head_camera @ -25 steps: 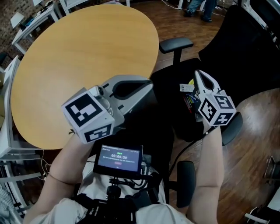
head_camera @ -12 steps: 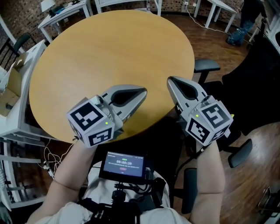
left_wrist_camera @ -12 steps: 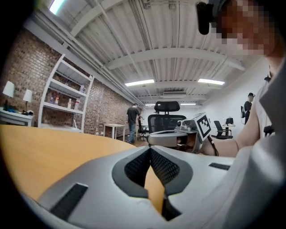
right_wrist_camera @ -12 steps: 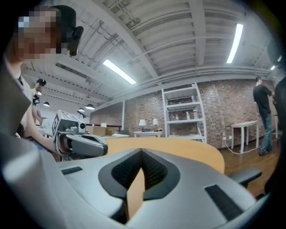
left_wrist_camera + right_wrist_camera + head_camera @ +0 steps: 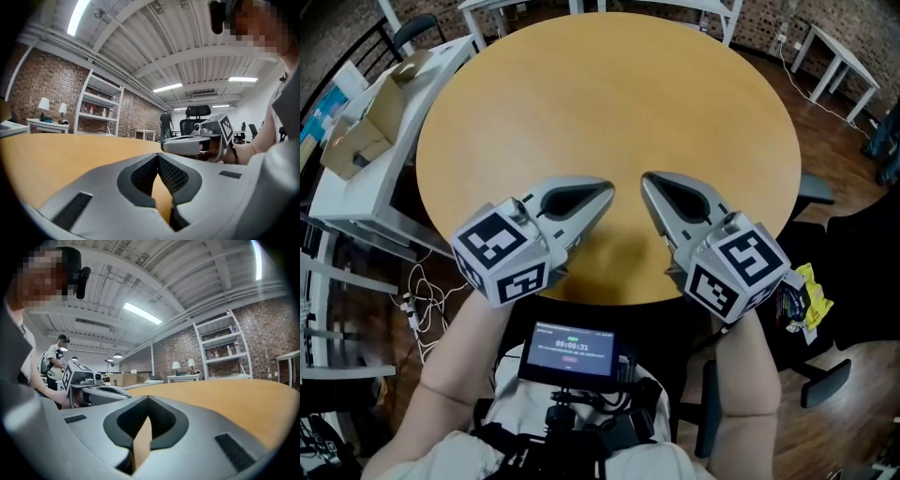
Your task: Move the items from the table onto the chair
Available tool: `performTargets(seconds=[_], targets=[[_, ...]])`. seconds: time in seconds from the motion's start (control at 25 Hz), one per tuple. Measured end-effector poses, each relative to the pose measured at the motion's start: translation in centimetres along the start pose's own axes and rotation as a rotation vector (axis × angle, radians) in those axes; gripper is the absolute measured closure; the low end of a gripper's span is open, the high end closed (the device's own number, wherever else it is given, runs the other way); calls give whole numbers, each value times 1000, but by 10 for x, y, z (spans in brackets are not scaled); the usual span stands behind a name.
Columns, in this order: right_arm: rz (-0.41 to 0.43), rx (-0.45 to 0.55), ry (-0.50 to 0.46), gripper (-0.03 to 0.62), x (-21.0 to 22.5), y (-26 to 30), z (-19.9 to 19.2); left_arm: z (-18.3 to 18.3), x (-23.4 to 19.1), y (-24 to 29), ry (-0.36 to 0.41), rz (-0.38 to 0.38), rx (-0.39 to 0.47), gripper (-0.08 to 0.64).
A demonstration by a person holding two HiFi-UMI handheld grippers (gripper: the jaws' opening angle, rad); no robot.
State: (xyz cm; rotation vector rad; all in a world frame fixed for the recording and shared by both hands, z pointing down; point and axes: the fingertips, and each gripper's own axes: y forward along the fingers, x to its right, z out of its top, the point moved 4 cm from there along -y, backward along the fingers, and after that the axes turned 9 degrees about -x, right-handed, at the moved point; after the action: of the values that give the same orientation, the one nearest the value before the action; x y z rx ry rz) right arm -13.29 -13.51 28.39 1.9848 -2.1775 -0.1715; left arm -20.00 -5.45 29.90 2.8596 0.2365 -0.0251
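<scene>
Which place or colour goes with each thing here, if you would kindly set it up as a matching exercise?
Things:
1. round table
2. cardboard box
3. yellow packet
4. small screen

Place or colour:
a. on the white desk at the upper left
b. on the black chair at the right
c. at the person's chest
d. light brown wood

Pairs: 1-d; 2-a; 3-b; 4-c
</scene>
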Motion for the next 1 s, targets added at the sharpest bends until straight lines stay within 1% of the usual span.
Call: performTargets(seconds=[0.16,0.36,0.56,0.72,0.8,1.0], targets=[[31,-52,-9,592,-19,36,-3,-12,-24,-30,-27,71,5,546],[72,-81,-2,592,-36,63,-5,-22,-41,-52,-53,114,16,546],[85,-125,0,592,-42,77,-11,-27,-46,-55,-52,121,9,546],[78,-144,-1,592,-39,80,-17,-28,-46,-48,-34,114,-19,546],[71,-148,-7,592,-38,80,-19,-29,-44,-44,-22,113,-37,545],[64,-126,-27,592,-30,78,-16,-27,-47,-33,-23,114,-43,540]])
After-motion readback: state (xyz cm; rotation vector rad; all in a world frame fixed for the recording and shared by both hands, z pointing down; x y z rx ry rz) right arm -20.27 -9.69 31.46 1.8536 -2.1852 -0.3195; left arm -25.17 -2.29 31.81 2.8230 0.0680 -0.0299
